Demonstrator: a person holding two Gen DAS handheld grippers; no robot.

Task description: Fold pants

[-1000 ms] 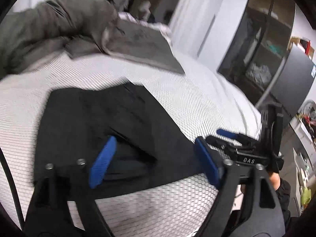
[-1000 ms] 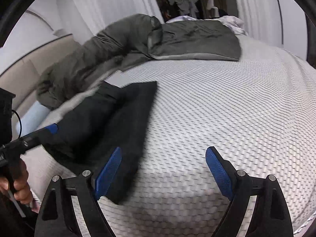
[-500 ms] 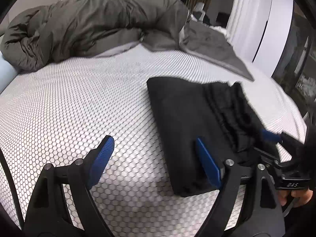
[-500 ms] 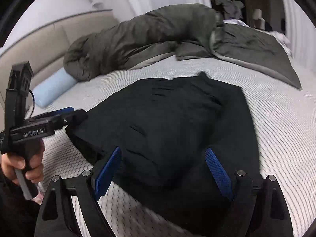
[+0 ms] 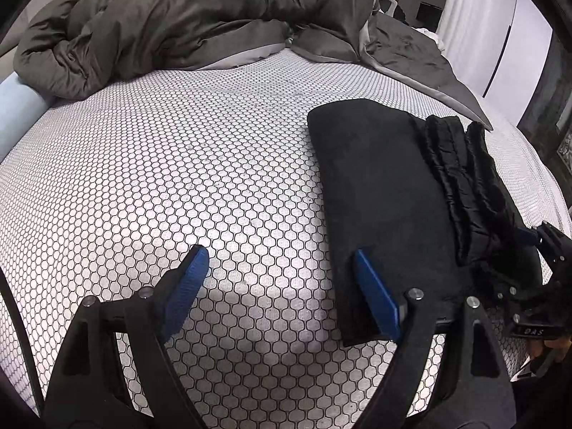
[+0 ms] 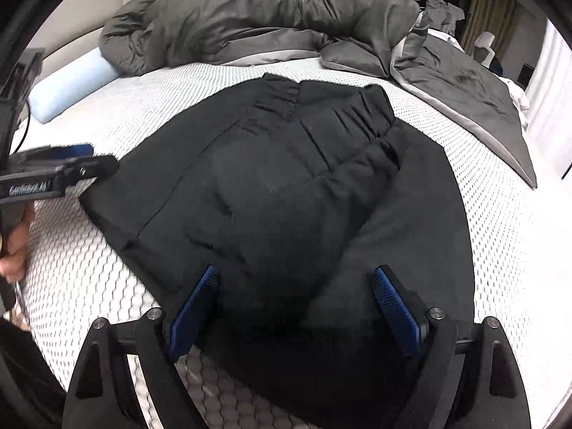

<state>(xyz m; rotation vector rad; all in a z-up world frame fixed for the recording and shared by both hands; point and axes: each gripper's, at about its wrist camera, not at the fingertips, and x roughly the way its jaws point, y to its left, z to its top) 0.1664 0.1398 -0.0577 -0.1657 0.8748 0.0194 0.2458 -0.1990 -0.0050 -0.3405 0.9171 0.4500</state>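
Observation:
Black pants [image 6: 286, 193] lie folded on the white honeycomb-patterned mattress [image 5: 178, 178], gathered waistband toward the far side. In the left wrist view the pants [image 5: 386, 193] sit at the right. My left gripper [image 5: 279, 271] is open just above the mattress, its right pad over the pants' near left edge, nothing between its fingers. My right gripper [image 6: 296, 293] hovers open over the near part of the pants, not pinching any cloth. The left gripper [image 6: 68, 164] also shows at the pants' left edge in the right wrist view, held by a hand [image 6: 14, 246].
A rumpled grey-green duvet [image 5: 186, 18] is heaped along the far side of the bed. A light blue pillow [image 6: 68, 85] lies at the far left by the beige headboard. A white wardrobe [image 5: 500, 35] stands at the far right.
Both views swung toward the headboard. The left gripper went from over the pants to their left edge. The right gripper went from bare mattress to above the pants. Jaws stayed open.

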